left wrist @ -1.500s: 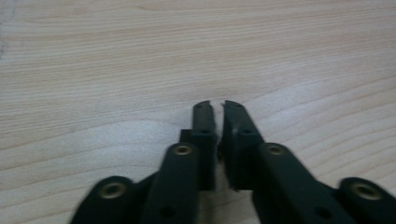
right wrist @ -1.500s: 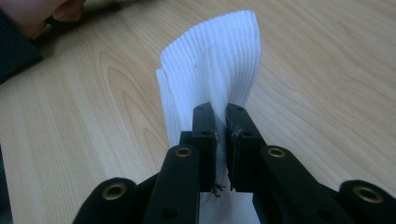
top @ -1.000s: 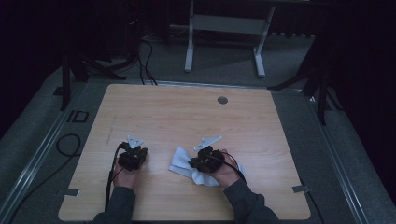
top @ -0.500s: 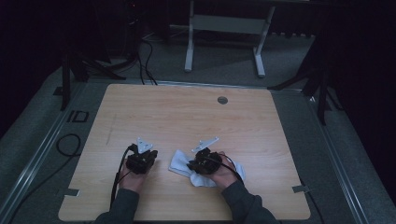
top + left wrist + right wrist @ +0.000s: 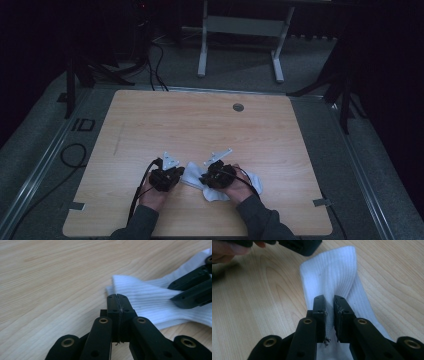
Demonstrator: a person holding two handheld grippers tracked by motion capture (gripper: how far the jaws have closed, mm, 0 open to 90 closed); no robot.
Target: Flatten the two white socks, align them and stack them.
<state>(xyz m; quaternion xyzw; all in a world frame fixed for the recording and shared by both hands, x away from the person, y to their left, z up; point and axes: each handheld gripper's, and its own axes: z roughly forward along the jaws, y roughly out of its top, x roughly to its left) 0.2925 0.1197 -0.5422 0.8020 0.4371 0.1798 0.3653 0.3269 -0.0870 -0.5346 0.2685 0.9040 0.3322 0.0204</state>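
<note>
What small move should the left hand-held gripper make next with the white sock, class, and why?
Probably open its jaws and ease onto the sock's near edge. The left hand-held gripper is shut with nothing between its jaws, just short of that edge, while the right hand-held gripper sits over the cloth.

The tabletop (image 5: pixel 150 125) lies open from nine through three o'clock. Only a white sock (image 5: pixel 192 176) lies between the grippers at six o'clock.
</note>
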